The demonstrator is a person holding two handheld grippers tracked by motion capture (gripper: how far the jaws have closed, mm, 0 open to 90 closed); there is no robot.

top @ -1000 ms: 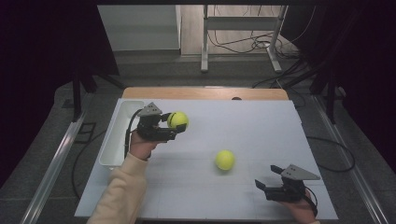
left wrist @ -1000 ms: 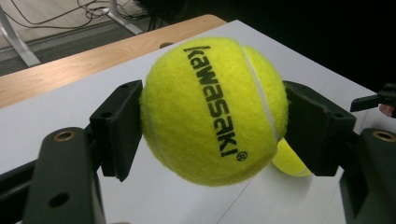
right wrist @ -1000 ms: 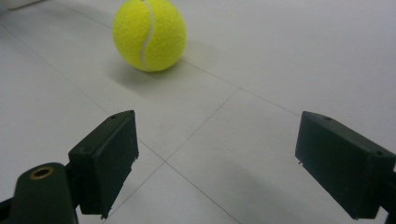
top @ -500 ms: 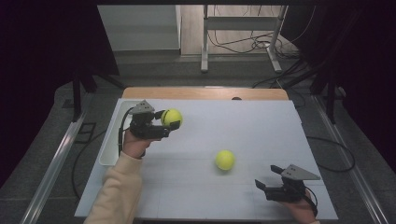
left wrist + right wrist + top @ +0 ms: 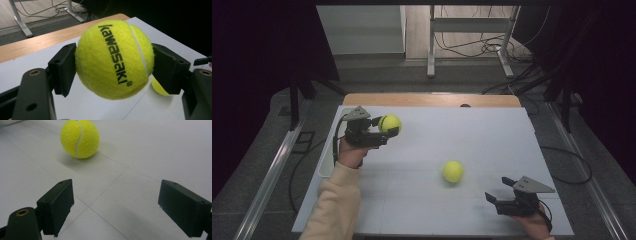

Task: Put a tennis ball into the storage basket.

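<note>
A yellow tennis ball (image 5: 390, 123) (image 5: 114, 58) with black lettering hangs above the white table's left side, and my left gripper (image 5: 388, 126) (image 5: 113, 65) is shut on it, a pad pressing each side. A second tennis ball (image 5: 453, 171) (image 5: 80, 138) lies on the table right of centre; a sliver of that second ball (image 5: 160, 87) peeks from behind the right pad in the left gripper view. My right gripper (image 5: 499, 192) (image 5: 113, 207) rests near the front right edge, open, nothing between its jaws, the lying ball a short way ahead of it.
A white bin (image 5: 328, 162) stands along the table's left edge, partly behind the left forearm. The white table top (image 5: 492, 140) ends in a wooden strip (image 5: 432, 99) at the back. Table legs and cables lie on the floor beyond.
My left gripper has carried its ball leftward and a little toward the back of the table. The right gripper and the lying ball have kept still.
</note>
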